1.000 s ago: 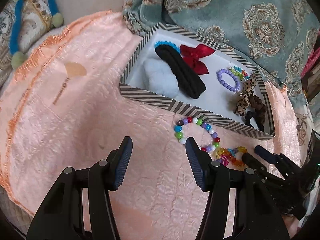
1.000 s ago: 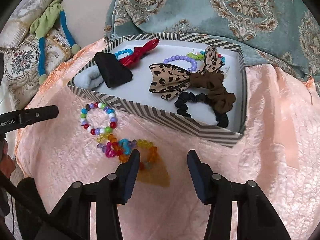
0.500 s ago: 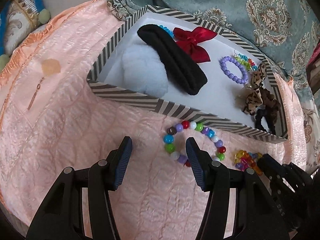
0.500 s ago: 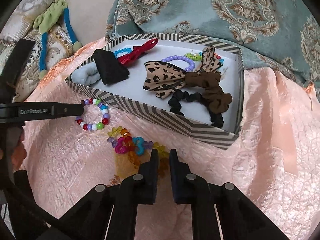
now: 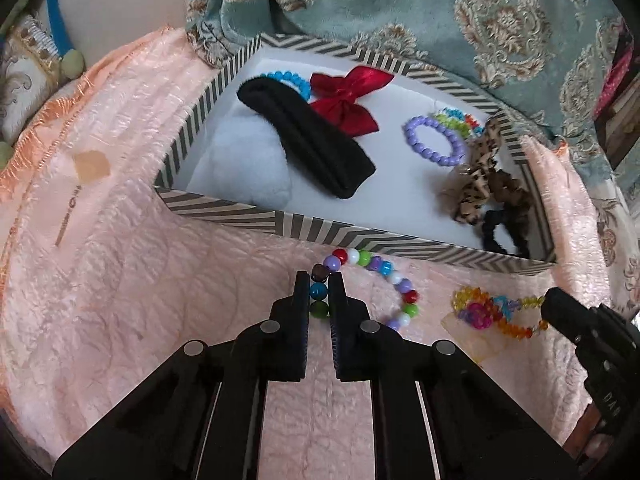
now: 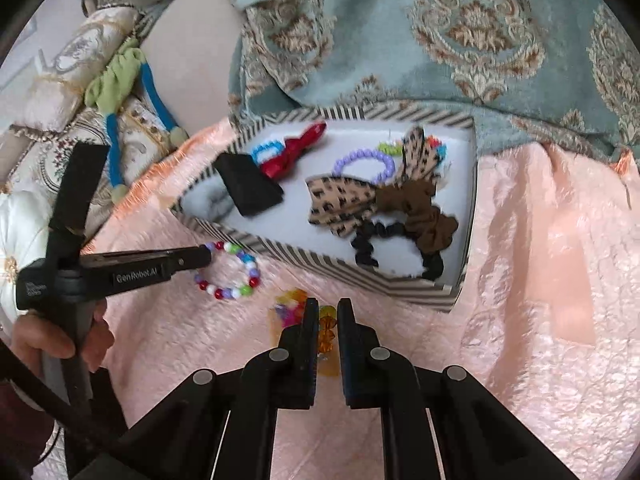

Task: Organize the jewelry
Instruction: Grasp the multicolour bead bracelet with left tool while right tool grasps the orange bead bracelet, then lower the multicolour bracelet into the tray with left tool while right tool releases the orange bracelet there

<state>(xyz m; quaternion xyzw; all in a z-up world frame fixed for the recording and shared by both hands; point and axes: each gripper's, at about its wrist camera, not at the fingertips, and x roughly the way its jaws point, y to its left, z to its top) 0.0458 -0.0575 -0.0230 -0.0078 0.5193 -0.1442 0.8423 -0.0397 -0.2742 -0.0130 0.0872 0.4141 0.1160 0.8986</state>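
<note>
A striped-rimmed white box holds a black headband, a red bow, a purple bead bracelet, a leopard scrunchie and other hair ties. In front of it on the pink cloth lie two bracelets. My left gripper is shut on the round multicoloured bead bracelet. My right gripper is shut on the translucent crystal-bead bracelet, most of which is blurred to its left.
The pink quilted cloth covers the surface. A teal patterned blanket lies behind the box. Cushions and a green-blue tie are at the left. A person's hand holds the left gripper.
My left gripper moved up to the round bead bracelet and closed on it. My right gripper closed over the crystal bracelet half a second ago and stays shut on it.
</note>
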